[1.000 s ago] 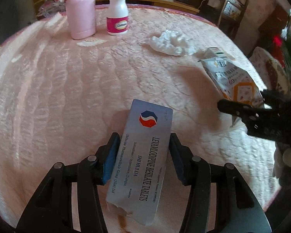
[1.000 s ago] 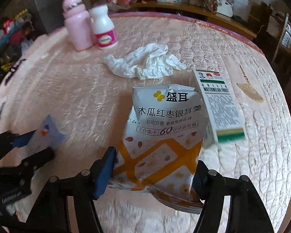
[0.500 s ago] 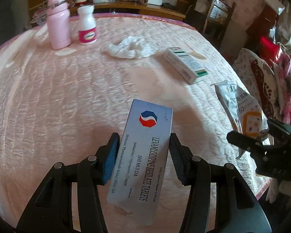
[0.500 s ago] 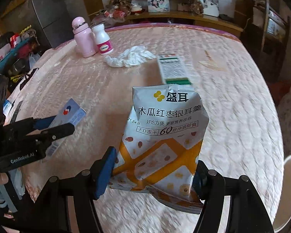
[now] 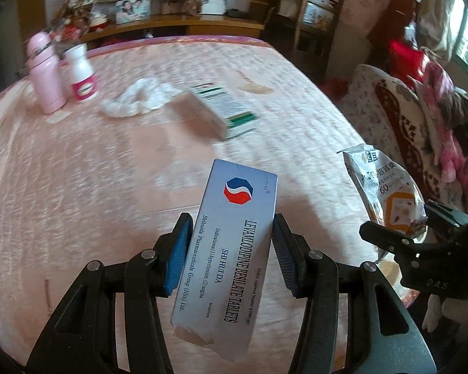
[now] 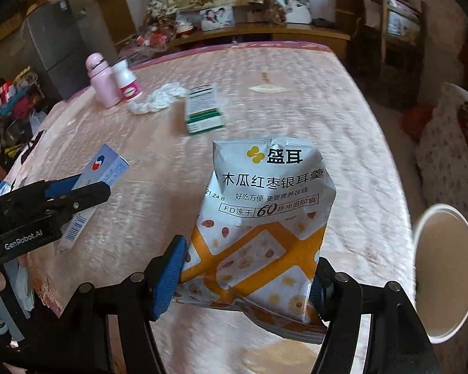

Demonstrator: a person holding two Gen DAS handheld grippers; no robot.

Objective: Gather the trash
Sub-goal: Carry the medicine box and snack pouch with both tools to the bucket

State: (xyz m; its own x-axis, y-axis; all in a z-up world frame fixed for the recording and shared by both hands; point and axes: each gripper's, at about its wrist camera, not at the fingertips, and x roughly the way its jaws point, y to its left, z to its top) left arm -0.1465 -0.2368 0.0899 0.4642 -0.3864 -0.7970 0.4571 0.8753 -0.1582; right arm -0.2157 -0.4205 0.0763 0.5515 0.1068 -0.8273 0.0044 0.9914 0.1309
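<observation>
Left wrist view: the left gripper [image 5: 231,246] is clenched on a grey tablet box [image 5: 231,243], its blue pads pressing both long sides, the box standing up between the fingers above the pink quilted tabletop [image 5: 93,171]. Off to its right, the right gripper [image 5: 399,237] carries a snack pouch [image 5: 387,196]. Well ahead lie a green-and-white carton [image 5: 221,115] and a crumpled tissue [image 5: 137,99]; further, ahead and left, stand a pink flask [image 5: 45,74] and a white bottle [image 5: 81,76].

Right wrist view: the right gripper [image 6: 246,274] grasps the snack pouch [image 6: 265,224] by its lower edges. A white bin [image 6: 446,274] shows just to its right, below the table edge; the left gripper [image 6: 78,193] is off to its left.

Judgement: this looks like the carry step, both pieces heading for the bin. Next, the pouch needs bringing over the bin mouth before release, then the box; the carton and tissue seem left to collect.
</observation>
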